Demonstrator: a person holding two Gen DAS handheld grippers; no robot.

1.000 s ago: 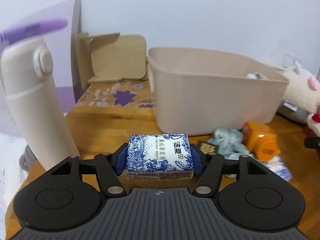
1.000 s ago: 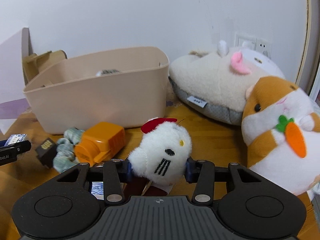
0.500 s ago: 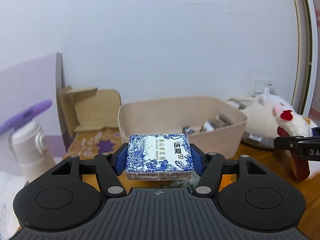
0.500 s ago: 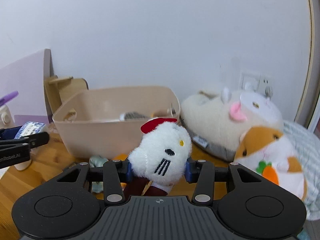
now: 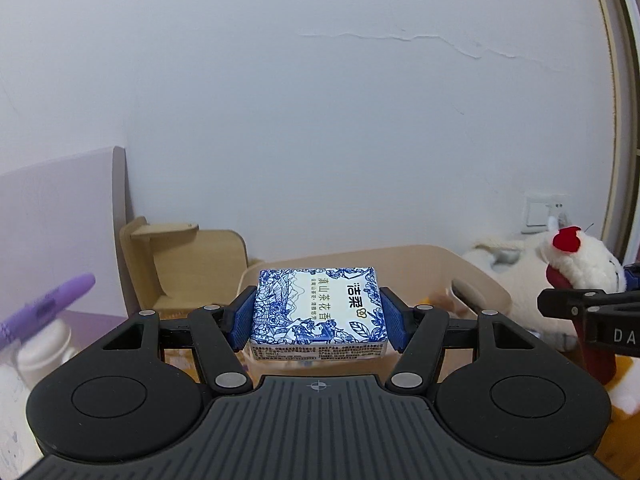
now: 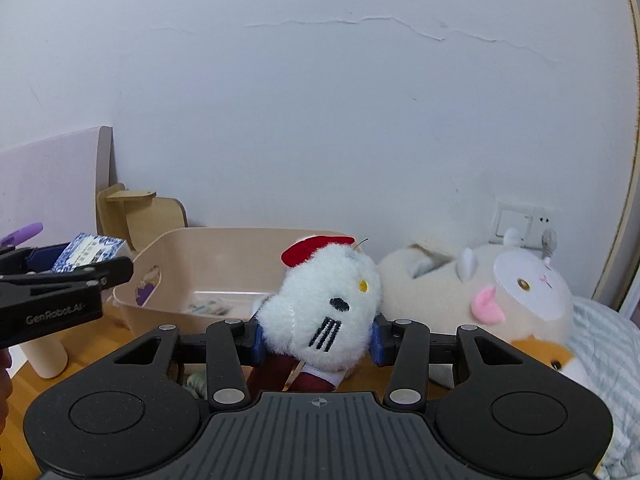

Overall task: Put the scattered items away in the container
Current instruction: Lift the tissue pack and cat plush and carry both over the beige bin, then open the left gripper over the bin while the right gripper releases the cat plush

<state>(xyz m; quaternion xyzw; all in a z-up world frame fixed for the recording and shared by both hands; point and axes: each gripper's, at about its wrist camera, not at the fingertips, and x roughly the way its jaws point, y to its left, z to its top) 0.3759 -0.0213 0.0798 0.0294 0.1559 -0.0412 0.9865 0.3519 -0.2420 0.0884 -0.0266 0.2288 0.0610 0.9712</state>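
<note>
Left gripper (image 5: 318, 316) is clamped on the blue-patterned tissue pack (image 5: 319, 307), right gripper (image 6: 316, 330) squeezes the white plush kitty (image 6: 326, 316); beige bin (image 6: 208, 266) sits just ahead of both.

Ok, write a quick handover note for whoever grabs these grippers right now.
Left gripper: shut on the blue-and-white tissue pack, held up near the beige bin.
Right gripper: shut on the white plush cat, also lifted in front of the bin.
Done: some small items lie in the bin.
Left: release both into the bin, then check the table below, which is mostly hidden.
</note>
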